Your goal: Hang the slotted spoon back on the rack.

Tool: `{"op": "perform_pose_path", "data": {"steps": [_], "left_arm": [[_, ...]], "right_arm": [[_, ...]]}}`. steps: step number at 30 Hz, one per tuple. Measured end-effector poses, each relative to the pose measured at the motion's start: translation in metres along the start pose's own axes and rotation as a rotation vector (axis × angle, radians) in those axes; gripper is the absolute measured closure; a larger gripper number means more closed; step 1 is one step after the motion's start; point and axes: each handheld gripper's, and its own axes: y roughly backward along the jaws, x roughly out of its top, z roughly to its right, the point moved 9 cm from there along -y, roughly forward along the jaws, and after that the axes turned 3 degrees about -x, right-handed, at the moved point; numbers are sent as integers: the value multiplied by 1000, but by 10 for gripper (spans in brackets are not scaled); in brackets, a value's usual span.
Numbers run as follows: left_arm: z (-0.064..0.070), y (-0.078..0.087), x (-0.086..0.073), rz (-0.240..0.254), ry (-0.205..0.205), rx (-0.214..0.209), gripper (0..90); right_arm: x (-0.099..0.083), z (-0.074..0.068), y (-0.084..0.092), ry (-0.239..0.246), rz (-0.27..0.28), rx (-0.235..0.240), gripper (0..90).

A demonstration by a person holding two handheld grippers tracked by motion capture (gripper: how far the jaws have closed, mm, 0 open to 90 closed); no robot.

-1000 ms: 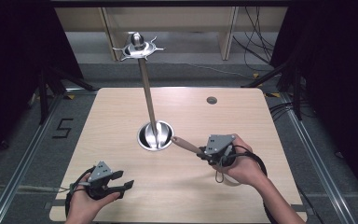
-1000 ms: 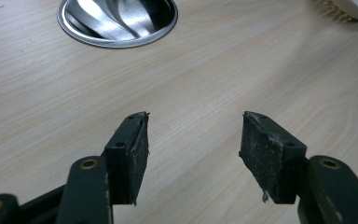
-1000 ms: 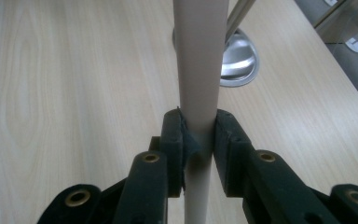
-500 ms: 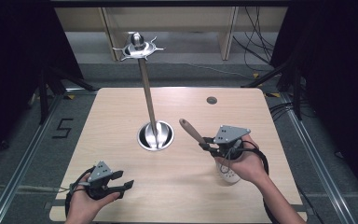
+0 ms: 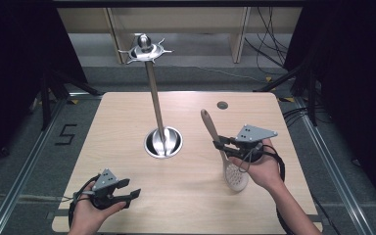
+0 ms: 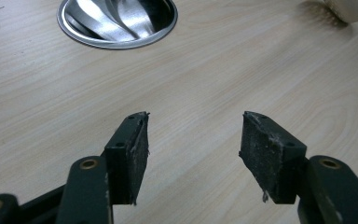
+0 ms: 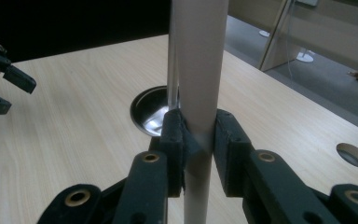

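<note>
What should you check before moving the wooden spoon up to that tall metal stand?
1. Right gripper shut on the spoon handle: ok.
2. Spoon off the table: cannot tell; its bowl hangs low by the hand.
3. Handle end pointing up: ok.
4. Stand upright in its base: ok.
5. Hooks at the stand's top free: ok.
6. Left gripper open and well away from the spoon: ok.
</note>
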Motion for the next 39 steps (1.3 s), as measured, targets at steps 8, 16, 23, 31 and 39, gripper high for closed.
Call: {"op": "perform_pose_path", "data": {"steps": [8,16,23,31,39], "left_arm": [[0,-1,0,0,0,-1,409],[-4,0,0,-8,-36,10,409],[0,-1,1,13,16,2,409],[0,-1,0,13,15,2,409],[0,-1,0,14,30,0,408]], "right_arm": [[6,6,4,-16,43,-21,757],[11,6,7,-48,69,-19,757],[19,4,11,-113,93,-45,757],[32,-1,15,-91,124,-48,757],[45,-9,18,-82,142,-55,757]]}}
